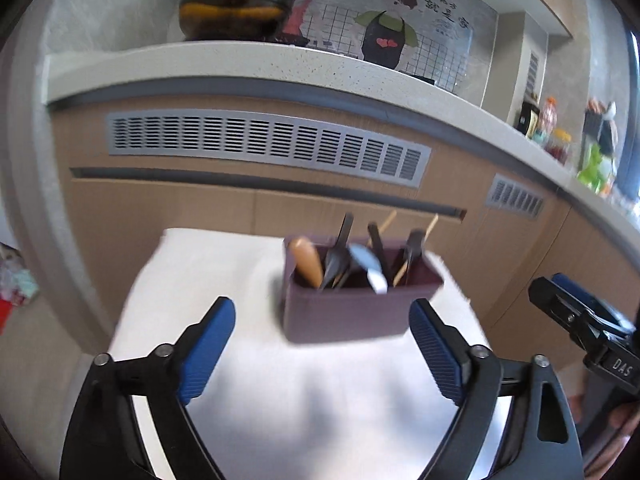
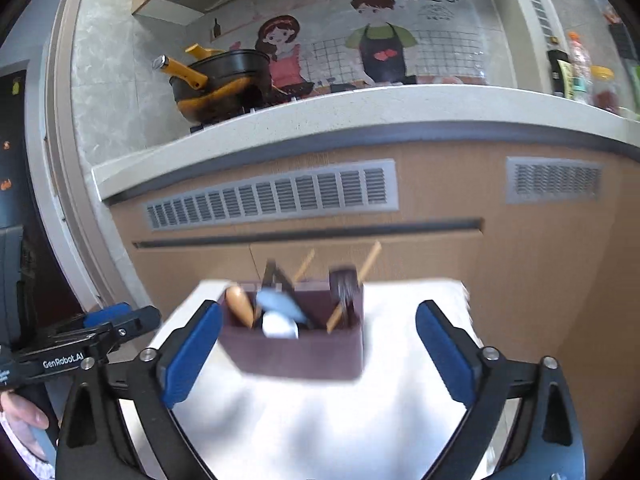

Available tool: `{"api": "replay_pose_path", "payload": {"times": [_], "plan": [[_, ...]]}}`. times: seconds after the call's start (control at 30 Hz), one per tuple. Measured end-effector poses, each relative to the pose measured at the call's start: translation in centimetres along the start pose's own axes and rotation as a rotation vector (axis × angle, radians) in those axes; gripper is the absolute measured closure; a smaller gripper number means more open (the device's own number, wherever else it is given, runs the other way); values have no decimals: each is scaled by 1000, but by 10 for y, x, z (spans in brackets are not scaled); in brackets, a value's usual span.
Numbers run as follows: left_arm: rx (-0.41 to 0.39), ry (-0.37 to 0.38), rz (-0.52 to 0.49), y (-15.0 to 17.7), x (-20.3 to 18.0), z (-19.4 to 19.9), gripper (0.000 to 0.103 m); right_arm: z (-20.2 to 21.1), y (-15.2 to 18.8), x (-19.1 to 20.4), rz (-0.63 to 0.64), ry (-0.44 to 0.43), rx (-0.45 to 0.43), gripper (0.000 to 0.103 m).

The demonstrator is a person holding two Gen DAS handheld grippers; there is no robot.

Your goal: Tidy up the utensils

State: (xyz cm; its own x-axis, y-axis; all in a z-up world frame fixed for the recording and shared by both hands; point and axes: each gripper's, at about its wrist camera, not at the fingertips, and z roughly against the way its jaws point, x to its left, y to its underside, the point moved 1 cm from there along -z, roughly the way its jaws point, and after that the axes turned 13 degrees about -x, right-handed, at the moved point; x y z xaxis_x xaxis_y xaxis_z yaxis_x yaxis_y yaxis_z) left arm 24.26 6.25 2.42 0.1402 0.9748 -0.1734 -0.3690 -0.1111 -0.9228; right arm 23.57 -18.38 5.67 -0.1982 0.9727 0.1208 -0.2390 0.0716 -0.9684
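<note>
On the white desk (image 1: pixel 248 392) in front of you sits the maroon caddy (image 1: pixel 352 312), upright near the far edge and ahead of both claws. It holds the utensils: a wooden handle (image 1: pixel 307 261) at its left end, dark utensils (image 1: pixel 340 256) and a pale blue-and-white piece (image 1: pixel 370 266) in the middle, and thin chopsticks (image 1: pixel 416 248) leaning out to the right. Your left claw (image 1: pixel 322 354) is spread wide and holds nothing, its blue pads on either side of the caddy's near face without touching it. Your right claw (image 2: pixel 318 354) is just as wide and empty, the caddy between its pads and closer to the left one. Behind the desk runs a cabinet with vents (image 2: pixel 272 194), and above it a counter with a black-and-yellow pot (image 2: pixel 224 76).
</note>
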Motion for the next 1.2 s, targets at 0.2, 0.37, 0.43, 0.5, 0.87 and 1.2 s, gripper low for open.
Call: {"api": "replay_pose_path", "payload": {"times": [0.2,0.37,0.43,0.5,0.87,1.2], "plan": [[-1,-100,-108,39,-19,56,2,47,46,14,60,49,118,2],[11,-130,-137,62,-29,88,1,79,68,17,62,97,140,2],[9,-131,-129,65,-30,96,1,89,71,18,56,94,136,2],[6,-135,-126,66,-32,102,1,98,72,20,78,106,126,1],[2,-140,-139,64,-40,116,1,110,68,21,101,117,104,1],[13,-131,-147,65,-44,116,0,111,67,17,83,116,106,1]]}}
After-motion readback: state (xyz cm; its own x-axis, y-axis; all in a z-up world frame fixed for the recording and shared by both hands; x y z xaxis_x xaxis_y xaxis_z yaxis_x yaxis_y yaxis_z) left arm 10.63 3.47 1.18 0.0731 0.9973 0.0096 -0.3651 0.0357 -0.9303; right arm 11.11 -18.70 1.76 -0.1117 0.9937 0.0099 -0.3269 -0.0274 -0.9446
